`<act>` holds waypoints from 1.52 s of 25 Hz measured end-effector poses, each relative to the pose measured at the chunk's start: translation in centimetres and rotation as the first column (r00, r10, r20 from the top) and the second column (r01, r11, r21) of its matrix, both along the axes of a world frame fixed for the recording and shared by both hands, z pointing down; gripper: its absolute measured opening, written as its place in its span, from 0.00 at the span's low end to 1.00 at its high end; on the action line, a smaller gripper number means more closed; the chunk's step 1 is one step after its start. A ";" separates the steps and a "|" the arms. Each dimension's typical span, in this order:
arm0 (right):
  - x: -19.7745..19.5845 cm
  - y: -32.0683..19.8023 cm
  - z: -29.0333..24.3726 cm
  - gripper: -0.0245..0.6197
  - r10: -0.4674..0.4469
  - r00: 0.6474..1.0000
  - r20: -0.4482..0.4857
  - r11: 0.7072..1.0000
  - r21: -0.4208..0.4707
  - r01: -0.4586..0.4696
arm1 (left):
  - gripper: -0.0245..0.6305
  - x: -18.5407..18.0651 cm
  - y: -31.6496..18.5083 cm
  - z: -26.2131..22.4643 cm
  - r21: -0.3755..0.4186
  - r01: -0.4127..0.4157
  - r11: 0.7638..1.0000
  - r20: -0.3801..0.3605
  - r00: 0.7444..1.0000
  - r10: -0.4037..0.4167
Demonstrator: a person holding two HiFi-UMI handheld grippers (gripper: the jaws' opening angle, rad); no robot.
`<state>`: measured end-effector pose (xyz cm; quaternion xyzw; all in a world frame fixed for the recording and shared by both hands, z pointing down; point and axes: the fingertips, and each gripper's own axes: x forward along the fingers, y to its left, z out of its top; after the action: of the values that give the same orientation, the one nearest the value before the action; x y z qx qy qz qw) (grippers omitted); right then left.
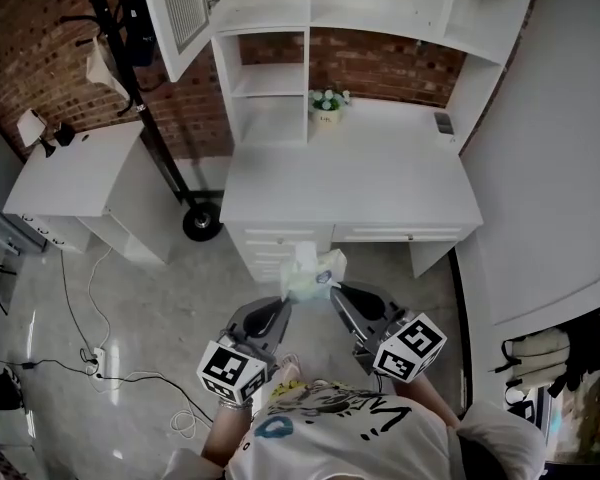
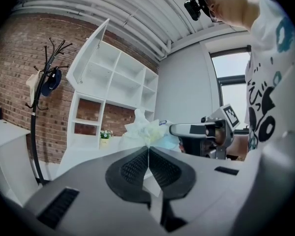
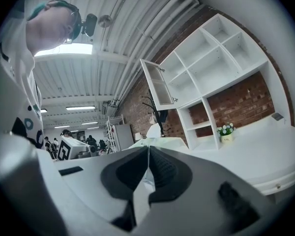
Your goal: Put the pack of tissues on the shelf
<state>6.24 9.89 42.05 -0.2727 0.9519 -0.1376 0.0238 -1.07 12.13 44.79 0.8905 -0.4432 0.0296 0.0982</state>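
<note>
White desk (image 1: 350, 183) and shelf unit (image 1: 270, 78) against brick fill the head view, where a crumpled, pale green pack of tissues (image 1: 315, 273) hangs before the desk between the left gripper (image 1: 280, 306) and right gripper (image 1: 335, 293). From the left gripper view, its jaws press together on the pack's soft wrapper, with white tissue poking up. From the right gripper view, its jaws likewise pinch the pack's pale edge.

Desk (image 1: 360, 183) lies open — flower pot (image 1: 327, 106) seemingly beside the shelf (image 1: 270, 73).

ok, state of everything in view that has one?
pack of tissues: held in the air by both grippers
left hand-held gripper: shut on the pack
right hand-held gripper: shut on the pack
cabinet door: open
desk drawers: closed
flower pot: upright
</note>
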 end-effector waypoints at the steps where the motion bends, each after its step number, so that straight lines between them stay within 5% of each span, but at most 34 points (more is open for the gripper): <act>1: -0.4 -0.5 -0.2 0.08 0.001 1.000 0.000 1.000 0.004 -0.001 | 0.06 -0.4 -0.6 -0.2 0.003 0.001 1.000 -0.003 1.000 -0.001; 20: -6.9 -6.9 -1.3 0.08 0.099 0.995 0.022 0.995 0.014 -0.099 | 0.06 -7.4 -7.7 -1.1 0.026 -0.085 0.996 -0.023 0.996 0.086; 38: -7.6 -13.3 -1.6 0.08 0.076 0.995 0.060 0.997 0.017 -0.077 | 0.06 -8.1 -13.6 -1.4 0.051 -0.058 0.997 -0.040 0.997 0.060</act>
<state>-1.33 -3.40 40.43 -0.3046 0.9409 -0.1352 0.0598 -9.17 -1.51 43.38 0.9059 -0.4150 0.0030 0.0843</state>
